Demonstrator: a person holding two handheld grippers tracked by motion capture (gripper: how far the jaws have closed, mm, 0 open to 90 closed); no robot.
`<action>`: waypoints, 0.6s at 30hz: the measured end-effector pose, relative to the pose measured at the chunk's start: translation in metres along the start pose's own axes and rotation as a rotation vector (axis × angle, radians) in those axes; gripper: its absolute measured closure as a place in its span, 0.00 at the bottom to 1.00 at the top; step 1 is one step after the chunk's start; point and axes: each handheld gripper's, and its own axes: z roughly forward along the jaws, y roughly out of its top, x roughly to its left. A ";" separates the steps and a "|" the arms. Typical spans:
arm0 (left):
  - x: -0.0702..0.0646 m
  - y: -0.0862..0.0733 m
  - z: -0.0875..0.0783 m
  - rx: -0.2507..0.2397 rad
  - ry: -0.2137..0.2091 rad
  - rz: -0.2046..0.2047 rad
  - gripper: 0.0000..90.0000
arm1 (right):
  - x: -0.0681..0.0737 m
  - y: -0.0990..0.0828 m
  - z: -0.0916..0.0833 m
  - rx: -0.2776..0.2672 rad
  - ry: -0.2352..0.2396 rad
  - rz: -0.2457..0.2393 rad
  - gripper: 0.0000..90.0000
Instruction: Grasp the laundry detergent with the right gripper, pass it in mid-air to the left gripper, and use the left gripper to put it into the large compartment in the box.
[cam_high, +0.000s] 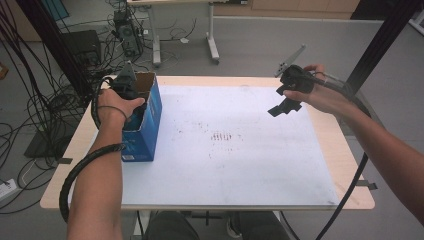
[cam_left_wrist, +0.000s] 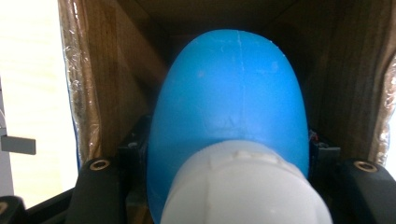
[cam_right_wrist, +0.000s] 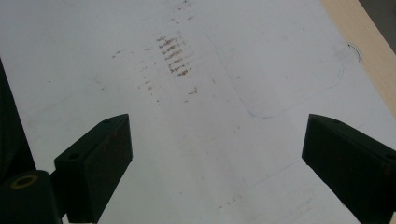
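While cables litter the floor (cam_high: 30, 125), left gripper (cam_high: 125, 85) clamps a blue bottle (cam_left_wrist: 229, 102) — right gripper (cam_right_wrist: 217, 158) gapes over the stained sheet (cam_right_wrist: 210, 93).

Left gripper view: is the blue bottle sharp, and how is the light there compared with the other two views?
Left gripper view: blue bottle soft, white cap blurred, box interior dark, background overexposed. Right gripper view: even light, white sheet sharp. High view: evenly lit, no glare.

In the high view the left gripper's (cam_high: 131, 95) fingers are sunk in the open blue box (cam_high: 150, 125), out of sight. In its own view the blue bottle (cam_left_wrist: 229, 107) with a white cap (cam_left_wrist: 247, 186) looms blurred, perhaps plastic, hiding the fingers; the cap is cut off below.
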 end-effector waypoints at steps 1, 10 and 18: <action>0.000 0.000 0.000 0.000 0.001 0.000 0.41 | 0.000 0.000 0.000 0.001 -0.001 0.002 0.09; 0.000 0.000 0.000 -0.002 0.000 -0.001 0.41 | -0.002 -0.002 -0.001 0.008 -0.004 0.004 0.10; 0.000 0.000 0.000 -0.002 -0.001 -0.001 0.41 | -0.003 -0.002 -0.005 0.007 -0.013 0.007 0.09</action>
